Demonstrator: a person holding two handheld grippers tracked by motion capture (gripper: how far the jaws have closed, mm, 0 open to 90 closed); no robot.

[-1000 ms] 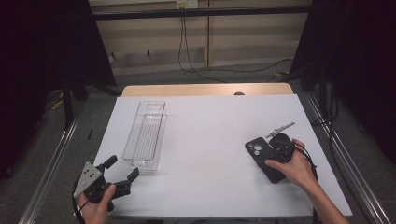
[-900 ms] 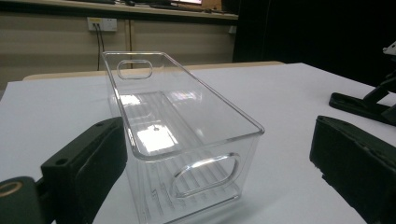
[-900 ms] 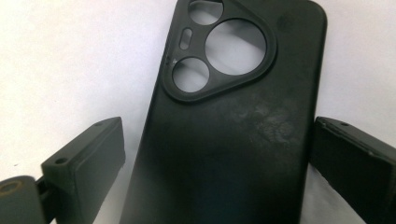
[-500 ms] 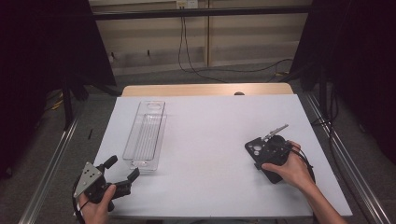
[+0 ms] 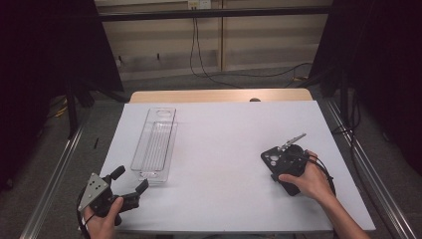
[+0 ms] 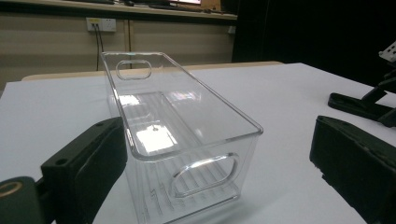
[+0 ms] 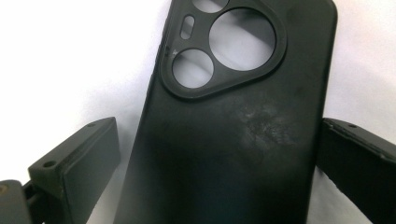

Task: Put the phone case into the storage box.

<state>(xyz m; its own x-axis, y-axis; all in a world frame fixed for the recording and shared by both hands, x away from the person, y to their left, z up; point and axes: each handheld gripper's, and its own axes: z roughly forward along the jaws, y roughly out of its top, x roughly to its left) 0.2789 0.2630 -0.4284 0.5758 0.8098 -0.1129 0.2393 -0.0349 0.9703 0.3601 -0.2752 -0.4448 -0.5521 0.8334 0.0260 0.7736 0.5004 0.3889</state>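
A black phone case (image 5: 271,158) lies back up on the white table at the right, camera cutouts facing away from me. My right gripper (image 5: 284,164) is lowered over it. In the right gripper view the case (image 7: 224,140) sits between the open jaws: the right jaw is at its edge and a small gap shows on the left. An empty clear plastic bin (image 5: 155,144) stands lengthwise at the left. My left gripper (image 5: 130,179) rests open near the table's front left corner. It points at the bin's near end (image 6: 205,179) and touches nothing.
The white sheet (image 5: 224,134) covers the table, with a wooden strip (image 5: 219,95) along the far edge. Metal rails (image 5: 368,174) run down both sides. Cables lie on the floor beyond. The right gripper (image 6: 369,102) shows at the far right of the left gripper view.
My right hand has shifted left and brought its gripper over the phone case. The left gripper and the bin have not moved.
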